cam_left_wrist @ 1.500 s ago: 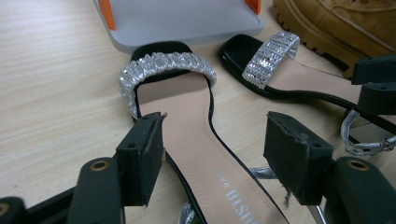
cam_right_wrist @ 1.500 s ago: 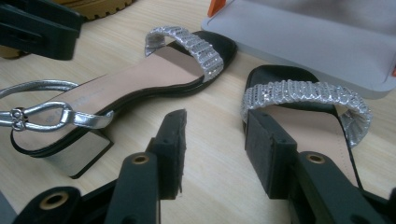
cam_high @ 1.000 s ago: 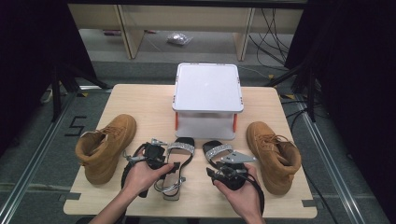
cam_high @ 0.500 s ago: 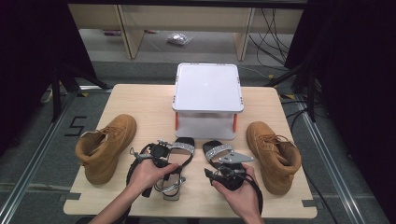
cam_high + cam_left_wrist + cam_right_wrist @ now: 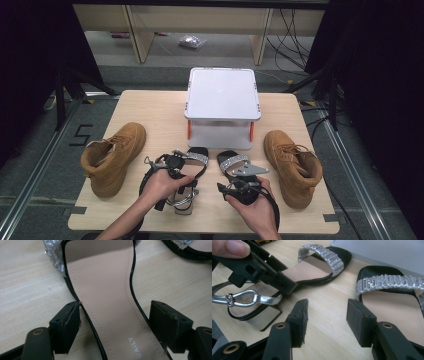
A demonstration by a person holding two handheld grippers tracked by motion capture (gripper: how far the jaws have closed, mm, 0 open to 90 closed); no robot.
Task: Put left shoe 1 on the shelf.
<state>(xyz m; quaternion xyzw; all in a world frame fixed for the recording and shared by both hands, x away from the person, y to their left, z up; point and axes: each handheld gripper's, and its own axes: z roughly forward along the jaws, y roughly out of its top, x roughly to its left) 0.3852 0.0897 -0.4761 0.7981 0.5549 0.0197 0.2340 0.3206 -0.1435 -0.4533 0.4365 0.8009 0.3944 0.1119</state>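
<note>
Sandals, black-edged, beige insole, glittering silver toe strap, lying side by side near the front edge of the surface, between two tan boots. Left sandal (image 5: 187, 172) with silver ankle strap and block heel toward the front edge; right sandal (image 5: 234, 164) just beside it, toe toward the white box (image 5: 223, 107) at the back edge. Tan boot (image 5: 111, 157) toward the left edge, other boot (image 5: 294, 166) toward the right edge.

Printed on the left sandal's insole, upside down in the left gripper view: "DAILY" (rest cut off).

Left claw (image 5: 115, 327) pointed down over the left sandal, jaws just been opening, now spread wide either side of the insole, one pad at its black rim, no squeeze on it. Left hand (image 5: 162, 185) wrapped over the claw body. Right claw (image 5: 327, 315) held low and slanted over bare wood between the two sandals, jaws parted, nothing between them. Right hand (image 5: 255, 202) gripping from behind (cable trailing toward the front edge).
</note>
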